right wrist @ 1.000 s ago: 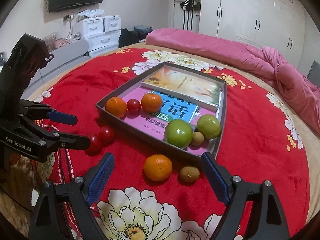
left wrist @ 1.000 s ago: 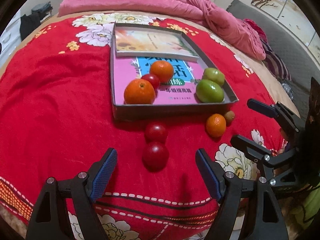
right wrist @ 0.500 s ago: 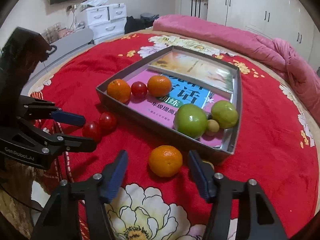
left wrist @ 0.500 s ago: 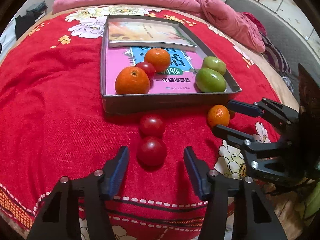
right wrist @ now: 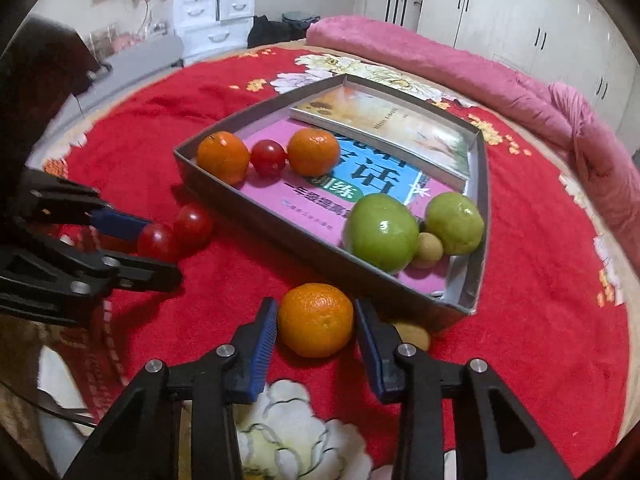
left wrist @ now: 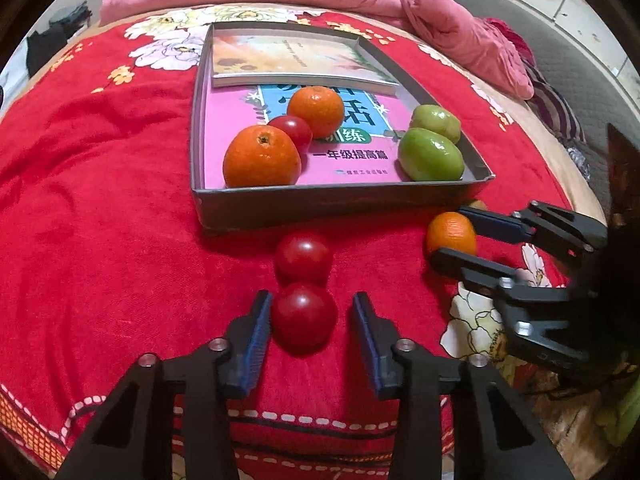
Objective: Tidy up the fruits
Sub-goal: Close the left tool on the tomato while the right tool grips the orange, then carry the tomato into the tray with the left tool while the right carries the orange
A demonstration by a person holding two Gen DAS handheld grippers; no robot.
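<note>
Both grippers have just been closing: left gripper (left wrist: 308, 314) brackets a round red tomato (left wrist: 304, 316) on the red blanket (left wrist: 100, 208), left pad touching, right pad apart; right gripper (right wrist: 316, 320) brackets an orange (right wrist: 316, 320), pads touching or nearly. A second tomato (left wrist: 303, 257) touches the first, before the grey tray (left wrist: 340, 204).

3 oranges (right wrist: 315, 320), 3 tomatoes (left wrist: 304, 318), 2 green fruits (right wrist: 381, 233), 2 small brown fruits (right wrist: 427, 250), 2 books (right wrist: 384, 124), 1 tray (right wrist: 280, 236).

Both grippers' jaws just closing
</note>
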